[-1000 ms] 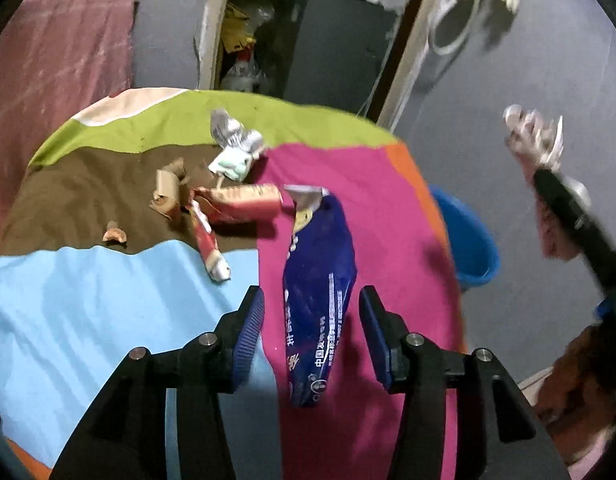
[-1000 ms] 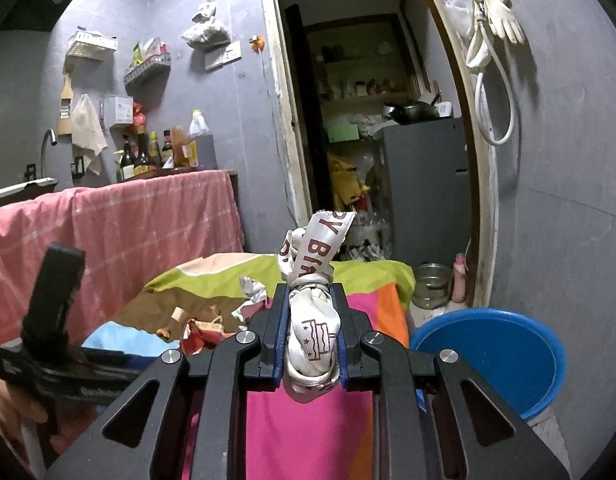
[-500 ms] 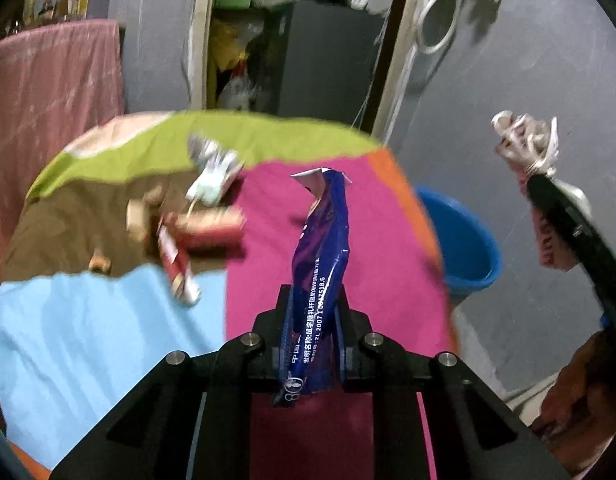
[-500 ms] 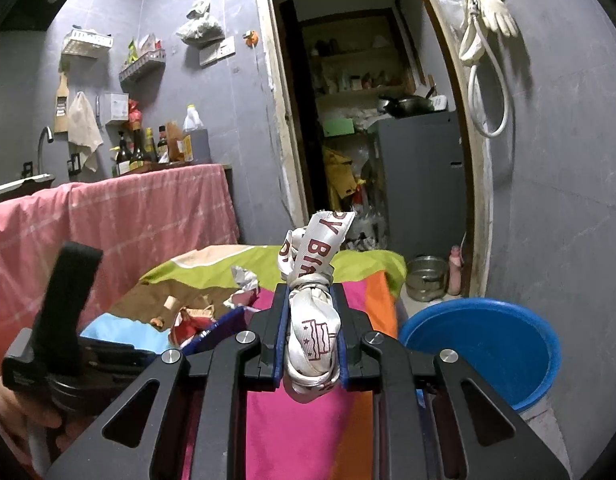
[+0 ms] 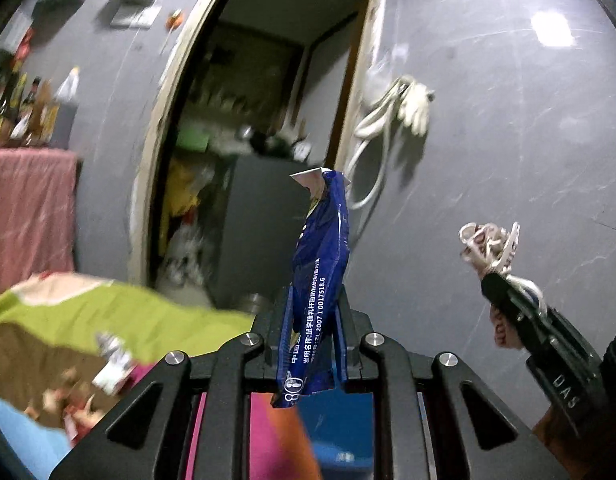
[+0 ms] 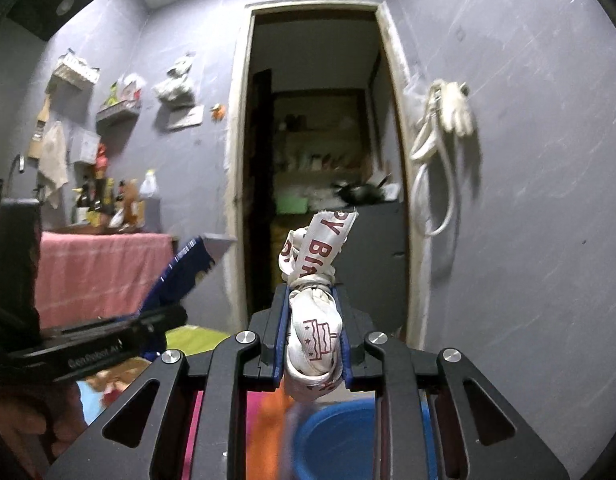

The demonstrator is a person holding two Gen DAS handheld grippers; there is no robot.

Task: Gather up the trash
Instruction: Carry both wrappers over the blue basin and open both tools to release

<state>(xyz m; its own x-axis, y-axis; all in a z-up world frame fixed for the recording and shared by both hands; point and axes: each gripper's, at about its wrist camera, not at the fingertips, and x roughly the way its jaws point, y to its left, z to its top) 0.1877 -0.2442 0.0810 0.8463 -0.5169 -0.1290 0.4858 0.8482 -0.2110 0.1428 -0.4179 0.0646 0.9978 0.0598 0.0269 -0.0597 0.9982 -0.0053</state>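
Left wrist view: left gripper (image 5: 311,344) clamped narrow on a blue snack wrapper (image 5: 317,276), pads pressing both sides of its lower part. The jaws closed onto it within the last second; the last half second shows no real change. Wrapper stands upright out of the gripper, torn silver top edge up, printed bottom end hanging just below the pads. Behind the wrapper is a dark doorway (image 5: 264,92). Below the wrapper, between the gripper arms, a blurred blue bucket (image 5: 340,420) is partly visible. Left of the wrapper, a multicoloured cloth-covered desk (image 5: 120,312) carries more trash (image 5: 112,360), blurred, well apart from the gripper.

To the right of the wrapper the right gripper (image 5: 496,280) comes in from the side with a white crumpled bag (image 5: 488,246) in it.

Right wrist view: right gripper (image 6: 313,340) narrow, squeezing the white crumpled bag (image 6: 314,332) between blue pads; the bag fills the gap. It has red print, a knotted neck just above the pads and a loose strip sticking up. The bucket (image 6: 332,436) rim sits just below the bag, blurred. Left of the bag, the left gripper (image 6: 170,312) is seen from the side with the wrapper (image 6: 180,276) angled up from it; a person's hand (image 6: 48,420) grips its handle at the lower left edge.
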